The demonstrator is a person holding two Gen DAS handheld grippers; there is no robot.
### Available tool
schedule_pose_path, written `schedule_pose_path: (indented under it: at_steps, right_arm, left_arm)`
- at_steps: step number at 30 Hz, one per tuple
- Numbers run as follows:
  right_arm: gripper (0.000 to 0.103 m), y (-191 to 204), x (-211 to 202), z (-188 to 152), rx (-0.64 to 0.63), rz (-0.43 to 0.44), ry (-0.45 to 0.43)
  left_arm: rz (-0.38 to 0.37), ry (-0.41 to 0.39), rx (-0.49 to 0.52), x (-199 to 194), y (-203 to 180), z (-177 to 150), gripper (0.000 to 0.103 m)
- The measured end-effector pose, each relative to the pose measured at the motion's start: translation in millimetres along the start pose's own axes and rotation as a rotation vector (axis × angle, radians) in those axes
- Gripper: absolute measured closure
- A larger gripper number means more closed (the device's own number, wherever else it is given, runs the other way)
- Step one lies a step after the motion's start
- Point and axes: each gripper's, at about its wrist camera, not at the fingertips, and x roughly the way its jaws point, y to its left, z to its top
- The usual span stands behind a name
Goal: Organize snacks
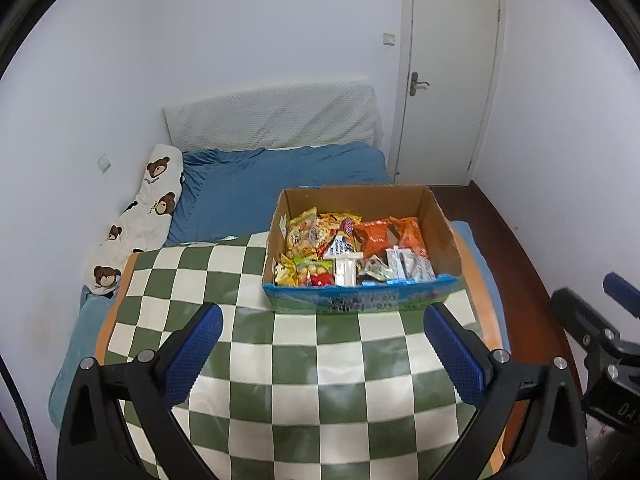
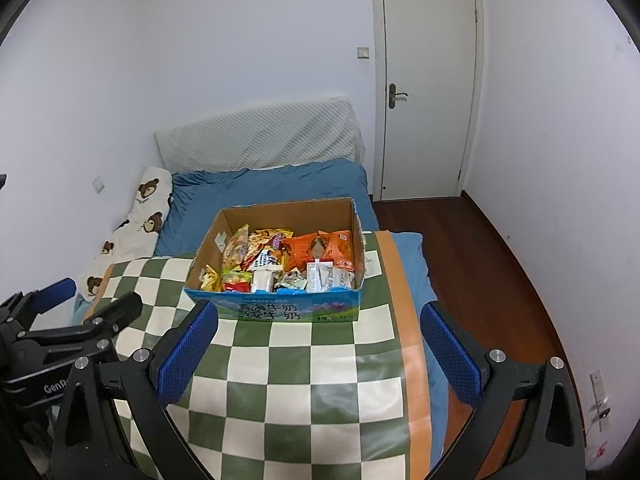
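Closest to us are our two grippers, both hovering over the checkered cloth (image 1: pixel 320 380) with nothing in them. Our left gripper (image 1: pixel 323 322) has its blue-padded fingers (image 1: pixel 192 354) spread wide apart, and our right gripper (image 2: pixel 320 320) is spread just as wide. In the right wrist view we can spot the left one off to the side, also empty as far as we can tell.

A bit further out sits the cardboard box (image 1: pixel 442 236) on the far end of the cloth, its blue printed front (image 2: pixel 280 309) facing us. It's packed with snacks (image 1: pixel 348 252): yellow bags on the left, orange bags (image 2: pixel 320 249) toward the back right, some white and silver packets up front.

Behind that we see the blue bed sheet (image 1: pixel 280 184), a bear-print pillow (image 1: pixel 148 208) along the left wall, a white padded headboard (image 2: pixel 260 136), and the closed white door (image 2: pixel 428 80) in the corner.
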Motion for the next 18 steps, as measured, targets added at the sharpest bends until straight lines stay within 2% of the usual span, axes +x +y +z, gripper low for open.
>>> schedule_pose_path:
  at_steps: [8,18]
  right_arm:
    - [0.0,-3.5,44.7,15.2,0.016,-0.014,0.018]
    - [0.0,-4.1,94.0,25.5,0.019,-0.042,0.062]
  left_arm:
    - [0.03,0.016,-0.013,35.5,3.3,18.2,0.0]
    - [0.044,0.074,-0.02,78.4,4.5,27.9,0.0]
